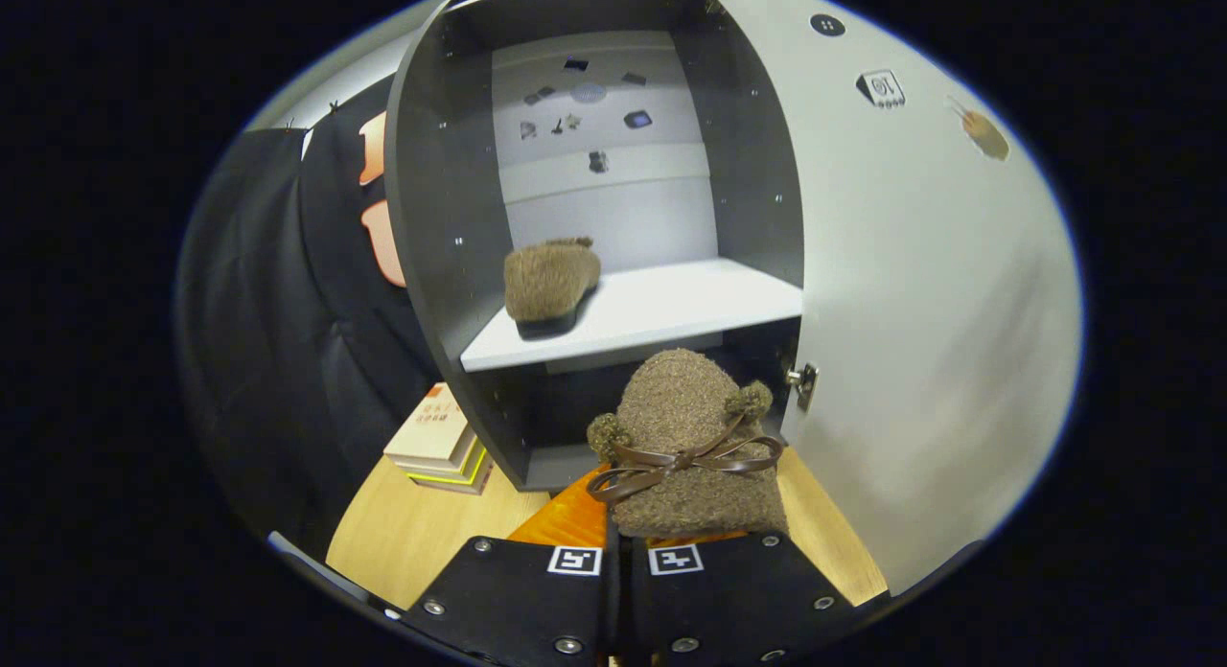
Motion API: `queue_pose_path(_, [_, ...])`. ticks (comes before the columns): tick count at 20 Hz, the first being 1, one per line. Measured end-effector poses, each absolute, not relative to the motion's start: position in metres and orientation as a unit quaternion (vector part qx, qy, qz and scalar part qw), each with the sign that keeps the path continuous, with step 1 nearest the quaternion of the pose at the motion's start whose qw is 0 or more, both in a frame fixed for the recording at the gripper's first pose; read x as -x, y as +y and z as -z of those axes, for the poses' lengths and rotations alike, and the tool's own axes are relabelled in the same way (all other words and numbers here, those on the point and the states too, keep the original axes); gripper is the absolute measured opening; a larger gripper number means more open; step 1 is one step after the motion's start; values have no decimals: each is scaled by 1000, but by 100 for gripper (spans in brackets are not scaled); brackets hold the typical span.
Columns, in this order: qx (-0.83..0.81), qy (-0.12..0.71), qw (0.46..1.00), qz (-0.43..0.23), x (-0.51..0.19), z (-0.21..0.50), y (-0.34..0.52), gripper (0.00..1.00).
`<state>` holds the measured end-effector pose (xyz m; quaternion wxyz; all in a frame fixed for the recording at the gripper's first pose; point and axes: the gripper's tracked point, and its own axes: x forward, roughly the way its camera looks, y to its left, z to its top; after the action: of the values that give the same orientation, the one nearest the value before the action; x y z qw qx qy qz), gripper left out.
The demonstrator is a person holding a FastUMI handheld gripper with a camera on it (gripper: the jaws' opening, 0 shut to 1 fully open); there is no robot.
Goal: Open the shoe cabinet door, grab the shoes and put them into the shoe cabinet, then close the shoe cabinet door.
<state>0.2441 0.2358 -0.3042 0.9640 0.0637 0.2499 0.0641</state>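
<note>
Your gripper (623, 552), fingers pressed together on the heel of the second shoe (692, 447), holds it toe-forward toward the open shoe cabinet (431, 217), whose white shelf (671, 308) with the first shoe (549, 282) at its left edge lies above and ahead.

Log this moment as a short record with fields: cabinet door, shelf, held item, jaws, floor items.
cabinet door: door swung open to the right of the shoe cabinet
shelf: one brown fuzzy shoe sits at its left end
held item: second shoe, with a brown ribbon bow, just ahead of the gripper, in front of the cabinet's lower opening
jaws: closed together on the shoe's near end
floor items: stack of books left of the cabinet
</note>
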Motion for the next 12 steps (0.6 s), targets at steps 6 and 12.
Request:
queue_pose_path(6, [-43, 213, 974, -65, -269, 241, 240, 4])
queue_pose_path(12, [-38, 213, 974, -73, -326, 236, 243, 4])
